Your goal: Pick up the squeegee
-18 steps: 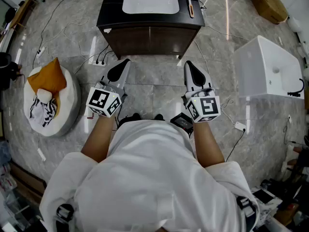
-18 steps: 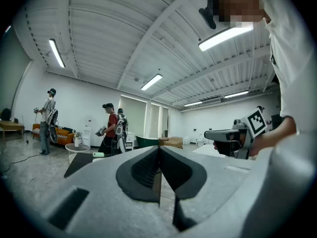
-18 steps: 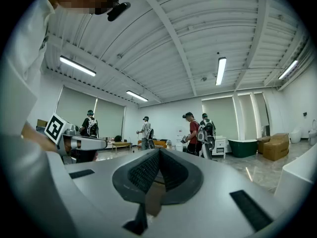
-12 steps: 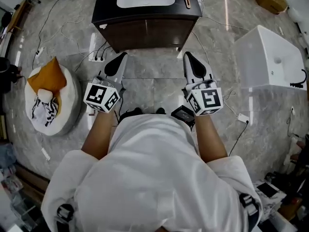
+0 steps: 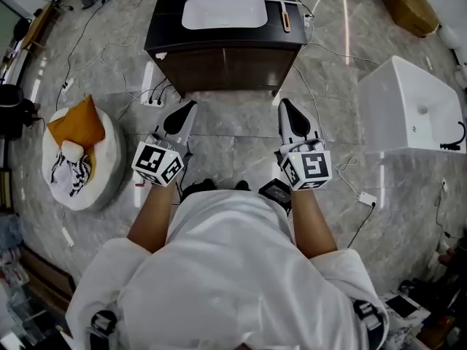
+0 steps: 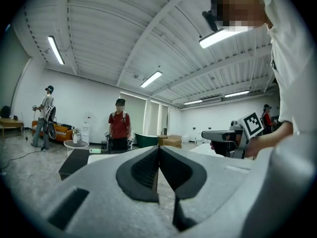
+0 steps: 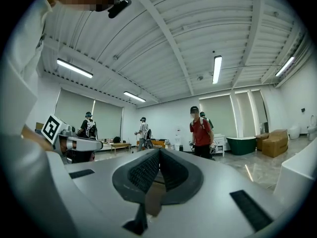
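A slim orange-handled tool, apparently the squeegee point(image 5: 286, 14), lies on the dark vanity cabinet point(image 5: 226, 57), right of the white sink point(image 5: 222, 12). My left gripper point(image 5: 190, 106) and right gripper point(image 5: 285, 104) are held level side by side over the floor, short of the cabinet's front. Both are shut with nothing between their pads, as the left gripper view point(image 6: 158, 148) and the right gripper view point(image 7: 159, 152) show. Neither touches the cabinet or the tool.
A white box-like fixture point(image 5: 408, 104) stands at the right. A round white cushion with an orange pillow point(image 5: 76, 148) lies at the left. Cables and a power strip point(image 5: 153, 98) run over the marble floor. A person in a red shirt point(image 6: 119, 128) stands beyond the cabinet.
Only the head view has shifted slightly; both grippers stay shut and side by side in front of the cabinet.
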Action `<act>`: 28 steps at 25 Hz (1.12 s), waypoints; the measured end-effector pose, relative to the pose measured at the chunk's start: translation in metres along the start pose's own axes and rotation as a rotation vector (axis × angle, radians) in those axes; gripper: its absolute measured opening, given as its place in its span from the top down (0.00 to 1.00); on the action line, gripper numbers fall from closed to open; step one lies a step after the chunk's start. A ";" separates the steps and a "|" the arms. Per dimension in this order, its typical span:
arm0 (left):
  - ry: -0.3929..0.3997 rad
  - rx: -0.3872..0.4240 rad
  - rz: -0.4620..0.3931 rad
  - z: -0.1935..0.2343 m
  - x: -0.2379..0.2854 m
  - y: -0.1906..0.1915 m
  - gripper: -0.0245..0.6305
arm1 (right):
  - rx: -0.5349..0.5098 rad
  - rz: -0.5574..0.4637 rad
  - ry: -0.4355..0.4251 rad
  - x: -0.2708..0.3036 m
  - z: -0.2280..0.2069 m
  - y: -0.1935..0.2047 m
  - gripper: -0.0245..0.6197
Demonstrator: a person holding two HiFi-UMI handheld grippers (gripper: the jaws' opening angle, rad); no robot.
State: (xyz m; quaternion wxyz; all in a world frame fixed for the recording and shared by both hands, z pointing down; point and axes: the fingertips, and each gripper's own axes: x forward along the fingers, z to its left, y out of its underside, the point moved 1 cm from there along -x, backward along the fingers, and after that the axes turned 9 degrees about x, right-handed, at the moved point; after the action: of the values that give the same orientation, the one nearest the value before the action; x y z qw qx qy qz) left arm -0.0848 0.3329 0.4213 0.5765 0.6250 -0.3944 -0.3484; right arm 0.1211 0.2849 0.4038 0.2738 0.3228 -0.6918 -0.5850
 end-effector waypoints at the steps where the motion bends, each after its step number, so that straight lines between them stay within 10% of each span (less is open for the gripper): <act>1: 0.002 -0.008 0.002 -0.001 0.003 0.002 0.94 | 0.002 0.003 0.003 0.001 -0.004 0.001 0.94; 28: 0.048 -0.032 0.035 0.066 0.116 0.027 0.94 | 0.051 0.140 0.078 0.081 -0.109 0.014 0.77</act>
State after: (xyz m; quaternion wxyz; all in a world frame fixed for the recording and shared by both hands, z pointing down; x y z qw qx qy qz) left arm -0.0944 0.1995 0.4439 0.6017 0.6170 -0.3858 -0.3292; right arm 0.1499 0.1549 0.4356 0.3322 0.3030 -0.7163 -0.5336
